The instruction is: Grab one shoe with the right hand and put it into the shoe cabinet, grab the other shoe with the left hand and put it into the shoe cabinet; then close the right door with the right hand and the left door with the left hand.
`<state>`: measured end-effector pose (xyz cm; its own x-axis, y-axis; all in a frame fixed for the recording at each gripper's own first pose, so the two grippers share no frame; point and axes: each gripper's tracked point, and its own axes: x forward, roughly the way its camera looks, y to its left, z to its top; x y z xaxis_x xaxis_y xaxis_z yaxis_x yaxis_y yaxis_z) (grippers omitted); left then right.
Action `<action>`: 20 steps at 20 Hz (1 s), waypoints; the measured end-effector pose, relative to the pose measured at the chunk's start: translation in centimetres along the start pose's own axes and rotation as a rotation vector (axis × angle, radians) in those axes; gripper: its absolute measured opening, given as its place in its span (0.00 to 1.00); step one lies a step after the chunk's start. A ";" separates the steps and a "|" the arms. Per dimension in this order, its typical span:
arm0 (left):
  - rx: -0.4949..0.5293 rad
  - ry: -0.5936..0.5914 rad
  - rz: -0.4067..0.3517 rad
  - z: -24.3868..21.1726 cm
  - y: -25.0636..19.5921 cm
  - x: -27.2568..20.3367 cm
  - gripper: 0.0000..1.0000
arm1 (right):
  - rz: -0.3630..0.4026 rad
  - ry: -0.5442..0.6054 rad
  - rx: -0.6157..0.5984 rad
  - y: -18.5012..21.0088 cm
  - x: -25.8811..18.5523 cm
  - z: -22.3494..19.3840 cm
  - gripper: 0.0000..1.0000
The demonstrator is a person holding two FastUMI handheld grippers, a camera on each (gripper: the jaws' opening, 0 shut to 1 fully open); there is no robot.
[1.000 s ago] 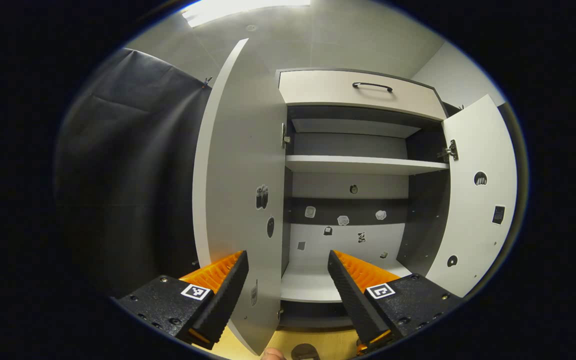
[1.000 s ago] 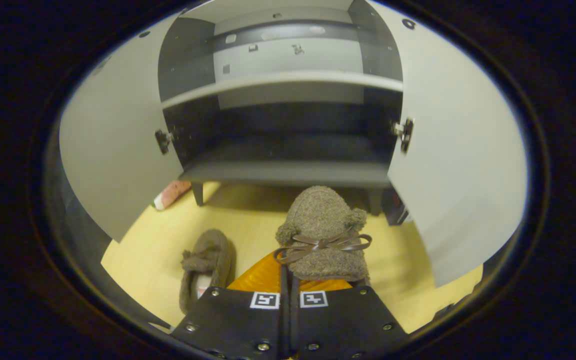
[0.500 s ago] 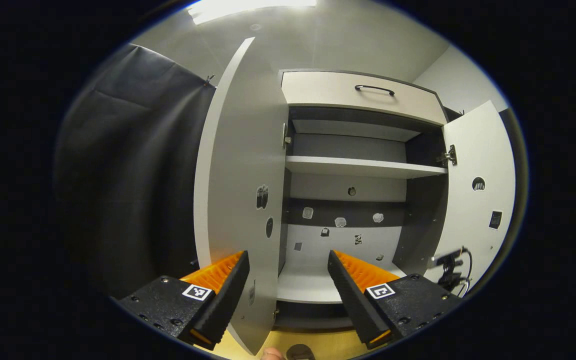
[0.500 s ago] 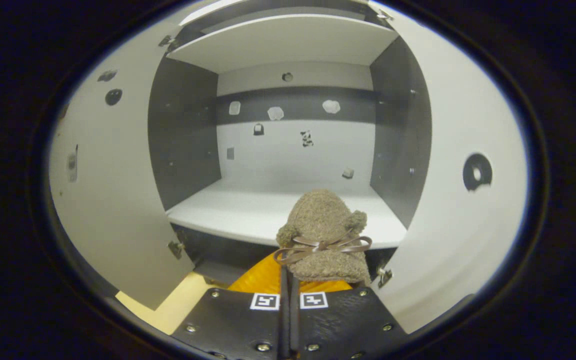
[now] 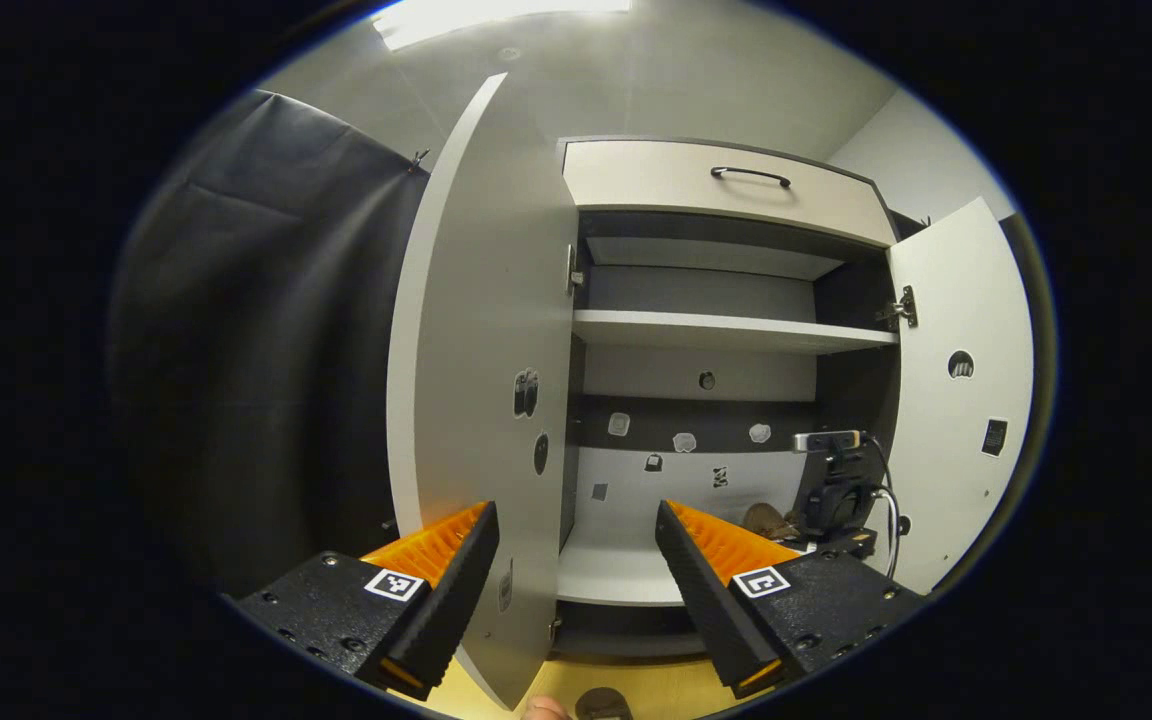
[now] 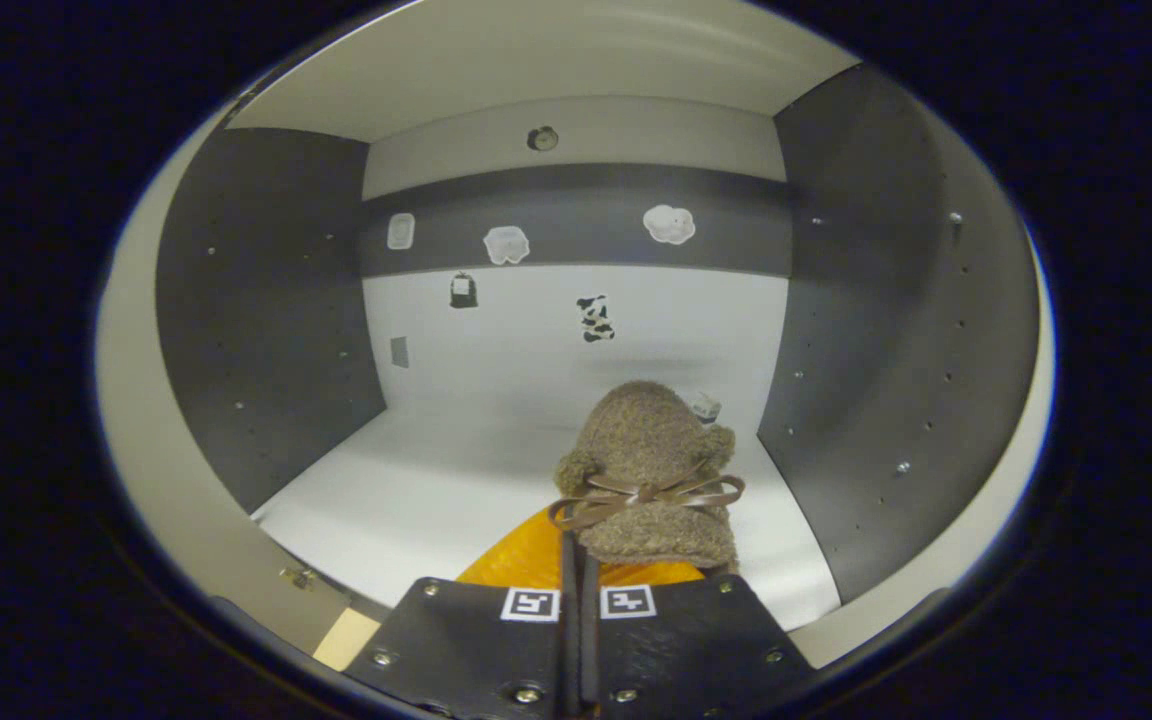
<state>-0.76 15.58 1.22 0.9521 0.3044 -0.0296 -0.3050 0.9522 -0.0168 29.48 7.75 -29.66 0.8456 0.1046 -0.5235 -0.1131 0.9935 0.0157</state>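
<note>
Inside the shoe cabinet (image 6: 266, 300), right gripper view: right gripper (image 6: 581, 590) at 6 o'clock, fingers pressed nearly together, clamped on the heel end of a brown fuzzy shoe (image 6: 648, 470) with a thin ribbon bow (image 6: 646, 492) across its top. Toe points to 12 o'clock, toward the back wall. Shoe is over the white lower shelf (image 6: 436, 490), right of centre, close to the dark right side wall at 3 o'clock; cannot tell if the sole touches the shelf. Back wall has a dark band with small stickers (image 6: 506, 243) from 10 to 1 o'clock, more stickers on the white panel below.

Left gripper view: left gripper (image 5: 576, 590) at 6 o'clock, fingers spread wide, nothing between them, in front of the cabinet and outside it. Left door (image 5: 486, 380) stands open, edge-on from 12 down to 6 o'clock, between the two fingers. Right door (image 5: 956, 400) open at 3 o'clock. Drawer (image 5: 716, 185) with dark handle at 12 to 1 o'clock, upper shelf (image 5: 726, 330) below it. At 4 o'clock, the right gripper (image 5: 836, 500) with its cable reaches into the lower compartment, the brown shoe (image 5: 766, 520) at its front over the lower shelf (image 5: 606, 560). Yellow floor (image 5: 676, 690) at 6 o'clock, with a dark rounded shape (image 5: 604, 703) at the bottom edge, too cropped to tell what it is
</note>
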 end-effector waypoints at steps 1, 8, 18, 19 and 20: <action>0.000 0.001 0.004 0.0 0.0 0.0 0.96 | -0.011 0.004 0.000 -0.2 1.5 0.2 0.01; 0.005 0.008 0.026 -0.1 0.1 0.2 0.96 | -0.037 0.106 0.102 -1.9 6.2 -1.5 0.01; 0.016 0.003 0.037 0.1 0.0 0.3 0.96 | -0.011 0.125 0.071 -1.0 3.6 -1.5 0.45; 0.017 -0.001 0.034 0.1 -0.1 0.3 0.97 | -0.019 0.112 0.046 -1.1 2.7 -1.2 0.41; 0.017 -0.002 0.027 0.2 -0.4 0.3 0.97 | -0.024 0.093 0.020 -1.0 1.8 -0.9 0.41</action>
<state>-0.36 15.25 1.38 0.9436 0.3300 -0.0275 -0.3301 0.9440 0.0010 30.66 6.87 -31.37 0.7955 0.0769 -0.6011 -0.0818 0.9965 0.0191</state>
